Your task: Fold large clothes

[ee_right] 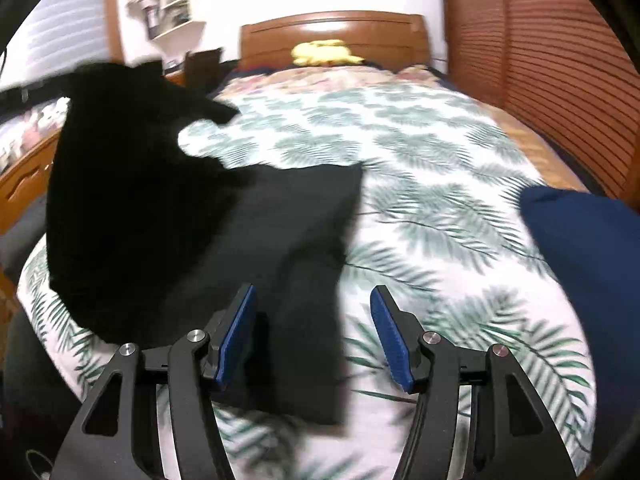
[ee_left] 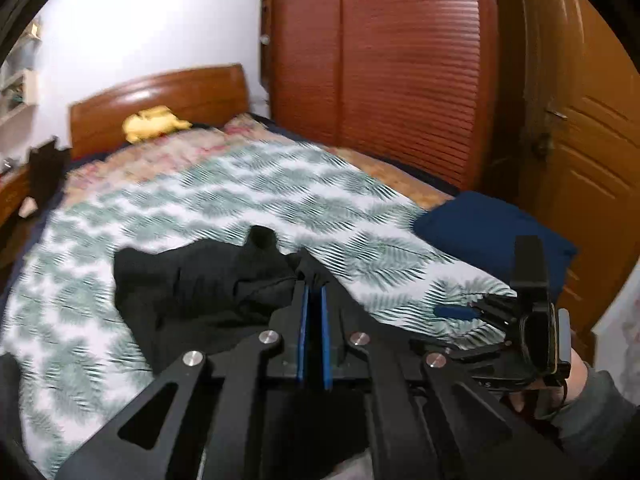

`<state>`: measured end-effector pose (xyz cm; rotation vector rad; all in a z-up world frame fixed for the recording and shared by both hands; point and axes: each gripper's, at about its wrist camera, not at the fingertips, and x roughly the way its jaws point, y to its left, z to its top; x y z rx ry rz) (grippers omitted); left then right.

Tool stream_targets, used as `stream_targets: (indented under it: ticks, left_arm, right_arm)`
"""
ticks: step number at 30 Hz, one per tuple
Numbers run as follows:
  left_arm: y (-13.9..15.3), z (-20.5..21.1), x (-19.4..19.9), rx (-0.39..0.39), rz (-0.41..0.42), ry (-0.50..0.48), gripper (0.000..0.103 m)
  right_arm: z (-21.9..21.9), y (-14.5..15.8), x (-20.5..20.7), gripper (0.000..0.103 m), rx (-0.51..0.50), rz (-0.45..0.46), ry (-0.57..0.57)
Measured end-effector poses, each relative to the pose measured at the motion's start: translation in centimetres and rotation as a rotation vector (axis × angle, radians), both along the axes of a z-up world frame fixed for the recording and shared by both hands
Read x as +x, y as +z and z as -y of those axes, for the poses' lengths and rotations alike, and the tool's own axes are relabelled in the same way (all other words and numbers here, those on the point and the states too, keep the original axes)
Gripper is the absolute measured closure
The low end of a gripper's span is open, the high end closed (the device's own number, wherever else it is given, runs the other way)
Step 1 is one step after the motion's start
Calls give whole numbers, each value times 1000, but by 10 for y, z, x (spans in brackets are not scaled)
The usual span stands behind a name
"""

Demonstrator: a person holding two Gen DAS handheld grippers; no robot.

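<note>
A black garment [ee_left: 192, 288] lies rumpled on the leaf-print bedspread [ee_left: 248, 200]. My left gripper [ee_left: 314, 280] is shut on a bunched edge of it, the cloth pinched between the blue pads. In the right wrist view part of the same garment [ee_right: 120, 184] hangs lifted at the left, and a flat part [ee_right: 296, 240] rests on the bedspread [ee_right: 440, 208]. My right gripper [ee_right: 314, 300] is open above that flat part's right edge, and its pads touch nothing. The left wrist view shows the right gripper held by a hand [ee_left: 580, 388] at the lower right.
A folded navy cloth [ee_left: 492, 228] [ee_right: 592, 264] sits at the bed's right side. A yellow soft toy [ee_left: 154, 122] lies by the wooden headboard [ee_left: 160, 100]. A slatted wardrobe [ee_left: 400, 60] and a door [ee_left: 580, 140] stand to the right.
</note>
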<state>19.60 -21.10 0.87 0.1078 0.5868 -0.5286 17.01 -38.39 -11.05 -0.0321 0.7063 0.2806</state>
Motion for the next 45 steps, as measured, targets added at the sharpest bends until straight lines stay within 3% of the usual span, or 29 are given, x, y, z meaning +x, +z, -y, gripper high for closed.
stream_targets:
  ticks: [9, 14, 17, 25, 31, 38, 45]
  left_arm:
    - [-59, 35, 2, 23, -155, -33, 101]
    - [-62, 31, -6, 39, -164, -21, 100]
    - [-55, 24, -10, 20, -171, -28, 95]
    - [-24, -9, -39, -31, -135, -22, 88]
    - [-11, -41, -51, -12, -88, 44, 82]
    - [-28, -96, -47, 0, -104, 167, 80]
    - [-54, -142, -42, 8, -131, 277, 79]
  right_arm:
    - [33, -2, -12, 43, 6, -1, -58]
    - [25, 6, -9, 43, 11, 17, -45]
    - [15, 11, -4, 43, 4, 30, -25]
    - [-8, 40, 10, 43, 13, 92, 15]
    - [-40, 61, 29, 43, 55, 126, 92]
    - [-86, 64, 36, 43, 72, 124, 206]
    - [-108, 46, 41, 43, 47, 67, 264]
